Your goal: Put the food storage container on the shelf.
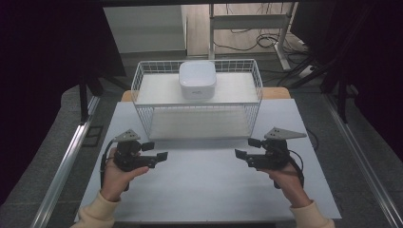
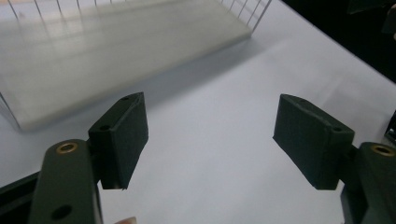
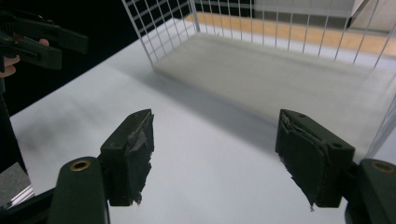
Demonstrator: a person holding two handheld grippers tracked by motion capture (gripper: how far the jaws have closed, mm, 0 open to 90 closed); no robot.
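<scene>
Left gripper [image 1: 160, 152] lower left of the high view, jaws spread wide, nothing held. White box [image 1: 197, 79] upper centre, atop the wire rack [image 1: 142, 83], untouched. Right gripper [image 1: 242, 149] lower right, likewise agape and empty. Judged: work barely begun, grasping all left.

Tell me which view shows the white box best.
The high view: the white box sits whole on the wire rack's top shelf. Both gripper views catch the rack's lower shelf and wires, not the box.
</scene>
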